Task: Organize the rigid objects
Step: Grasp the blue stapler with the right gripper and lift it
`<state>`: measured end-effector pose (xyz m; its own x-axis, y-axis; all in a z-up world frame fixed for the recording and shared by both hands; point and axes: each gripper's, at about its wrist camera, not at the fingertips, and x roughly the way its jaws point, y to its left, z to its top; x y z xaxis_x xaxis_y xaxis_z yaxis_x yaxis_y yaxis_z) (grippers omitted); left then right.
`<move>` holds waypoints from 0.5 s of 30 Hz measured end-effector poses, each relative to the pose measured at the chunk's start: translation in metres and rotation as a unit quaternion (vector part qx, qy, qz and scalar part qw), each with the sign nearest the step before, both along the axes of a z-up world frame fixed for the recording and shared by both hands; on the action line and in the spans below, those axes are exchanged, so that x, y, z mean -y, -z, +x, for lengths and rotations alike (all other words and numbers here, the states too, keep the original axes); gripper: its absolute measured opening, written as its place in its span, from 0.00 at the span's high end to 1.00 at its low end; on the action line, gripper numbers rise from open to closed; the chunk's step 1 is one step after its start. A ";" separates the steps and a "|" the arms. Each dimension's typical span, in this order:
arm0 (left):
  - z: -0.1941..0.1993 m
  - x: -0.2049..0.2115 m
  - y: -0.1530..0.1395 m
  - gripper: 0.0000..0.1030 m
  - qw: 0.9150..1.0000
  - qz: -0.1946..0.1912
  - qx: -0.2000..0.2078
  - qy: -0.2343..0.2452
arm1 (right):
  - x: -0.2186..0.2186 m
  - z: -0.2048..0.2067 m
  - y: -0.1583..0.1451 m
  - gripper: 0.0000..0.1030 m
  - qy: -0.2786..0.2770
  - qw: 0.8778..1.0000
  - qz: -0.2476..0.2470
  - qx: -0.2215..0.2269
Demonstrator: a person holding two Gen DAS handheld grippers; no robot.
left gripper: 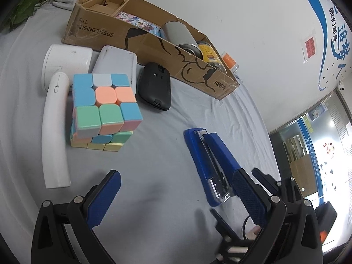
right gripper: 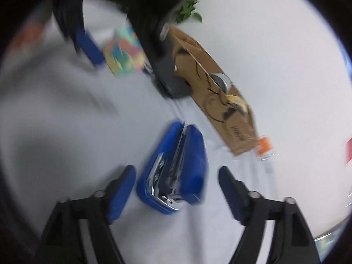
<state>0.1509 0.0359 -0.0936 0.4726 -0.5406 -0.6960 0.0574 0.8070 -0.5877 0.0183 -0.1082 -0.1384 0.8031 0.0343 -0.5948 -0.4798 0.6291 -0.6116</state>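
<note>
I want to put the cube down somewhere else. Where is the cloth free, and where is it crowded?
Free: the grey cloth between the cube and the blue stapler, in front of the black mouse. Crowded: the row along the cardboard box, where the white handle device, remote and mouse lie close together.

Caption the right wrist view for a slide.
Open right gripper straddles a blue stapler on the grey cloth, pads apart from it, cardboard box beyond.
</note>
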 end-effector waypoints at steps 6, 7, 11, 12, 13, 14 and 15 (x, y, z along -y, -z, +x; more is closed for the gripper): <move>0.011 0.007 0.011 0.01 0.999 -0.033 -0.023 0.025 | 0.041 0.025 -0.029 0.23 0.042 0.971 0.200 -0.128; 0.014 0.011 0.013 0.01 0.998 -0.042 -0.028 0.035 | 0.045 0.038 -0.024 0.25 0.055 0.962 0.218 -0.157; 0.023 0.026 0.021 0.01 0.993 -0.082 -0.051 0.064 | 0.054 0.059 -0.004 0.29 0.102 0.934 0.263 -0.218; 0.025 0.029 0.022 0.01 0.993 -0.085 -0.054 0.066 | 0.050 0.059 -0.001 0.29 0.111 0.933 0.260 -0.221; 0.027 0.032 0.023 0.01 0.992 -0.089 -0.055 0.069 | 0.047 0.056 0.001 0.32 0.120 0.930 0.270 -0.220; 0.028 0.033 0.023 0.01 0.992 -0.090 -0.055 0.069 | 0.045 0.055 0.001 0.35 0.128 0.928 0.273 -0.217; 0.030 0.036 0.023 0.01 0.992 -0.091 -0.057 0.072 | 0.039 0.051 0.001 0.40 0.132 0.930 0.271 -0.213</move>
